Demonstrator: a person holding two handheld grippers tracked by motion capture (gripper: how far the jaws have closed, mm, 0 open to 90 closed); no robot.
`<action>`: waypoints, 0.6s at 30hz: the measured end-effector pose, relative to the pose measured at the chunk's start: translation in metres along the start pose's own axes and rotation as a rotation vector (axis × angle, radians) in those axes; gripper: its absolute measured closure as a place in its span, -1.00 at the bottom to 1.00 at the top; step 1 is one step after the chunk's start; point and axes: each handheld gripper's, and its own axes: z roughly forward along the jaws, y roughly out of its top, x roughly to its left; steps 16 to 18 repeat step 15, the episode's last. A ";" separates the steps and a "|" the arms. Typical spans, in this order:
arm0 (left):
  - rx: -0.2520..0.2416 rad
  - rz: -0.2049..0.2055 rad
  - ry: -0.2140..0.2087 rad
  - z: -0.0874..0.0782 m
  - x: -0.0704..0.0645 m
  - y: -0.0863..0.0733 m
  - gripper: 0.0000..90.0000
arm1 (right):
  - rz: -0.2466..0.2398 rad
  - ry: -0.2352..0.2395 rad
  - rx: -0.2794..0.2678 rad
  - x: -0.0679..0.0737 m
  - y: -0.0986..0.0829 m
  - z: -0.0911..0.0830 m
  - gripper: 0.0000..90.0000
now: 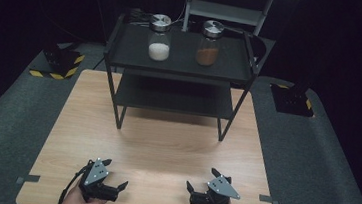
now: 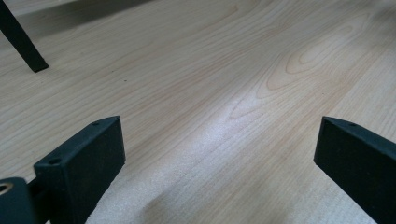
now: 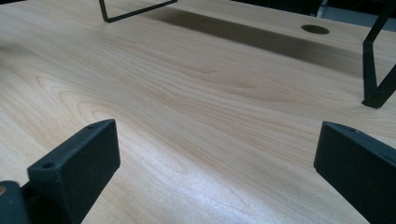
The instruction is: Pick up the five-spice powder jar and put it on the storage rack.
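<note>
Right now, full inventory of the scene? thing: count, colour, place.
table: 1, light wood, centre, on grey carpet.
shelf rack: 1, black metal, two tiers, far half of the table.
jar of white powder: 1, clear glass with metal lid, top tier, left.
jar of brown powder: 1, clear glass with metal lid, top tier, right.
striped blocks: 2, black with yellow-black edges, on the carpet either side of the table's far end.
grey shelving unit: 1, pale grey, behind the rack.
left tool: 1, black with grey plate, near edge, left; jaws wide apart, nothing between them.
right tool: 1, black with grey plate, near edge, right; jaws wide apart, nothing between them.
</note>
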 end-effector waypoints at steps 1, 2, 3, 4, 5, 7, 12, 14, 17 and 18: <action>0.005 0.006 -0.003 0.001 0.001 0.001 -0.95 | -0.003 0.001 0.000 0.000 0.000 0.001 -1.00; 0.005 0.006 -0.003 0.001 0.001 0.001 -0.95 | -0.008 0.001 -0.002 0.000 0.000 0.001 -1.00; 0.006 0.010 -0.003 0.003 0.001 0.002 -0.95 | -0.008 0.001 -0.002 0.000 0.000 0.001 -1.00; 0.005 0.010 -0.005 0.004 0.002 0.003 -0.95 | -0.016 -0.003 -0.006 0.002 -0.001 -0.001 -1.00; 0.005 0.012 -0.008 0.005 0.002 0.004 -0.95 | -0.022 -0.009 -0.007 0.003 -0.002 -0.003 -1.00; 0.006 0.022 -0.017 0.011 0.000 0.007 -0.95 | -0.005 -0.021 -0.012 0.005 -0.004 -0.006 -1.00; 0.011 0.033 -0.042 0.021 -0.001 0.015 -0.95 | -0.011 -0.046 -0.003 0.009 -0.004 -0.009 -1.00; 0.010 0.036 -0.046 0.023 -0.002 0.016 -0.95 | -0.012 -0.053 -0.006 0.010 -0.005 -0.011 -1.00; 0.014 0.040 -0.048 0.025 -0.002 0.017 -0.95 | -0.012 -0.056 -0.010 0.011 -0.007 -0.012 -1.00; 0.014 0.040 -0.048 0.025 -0.002 0.017 -0.95 | -0.012 -0.056 -0.010 0.011 -0.007 -0.012 -1.00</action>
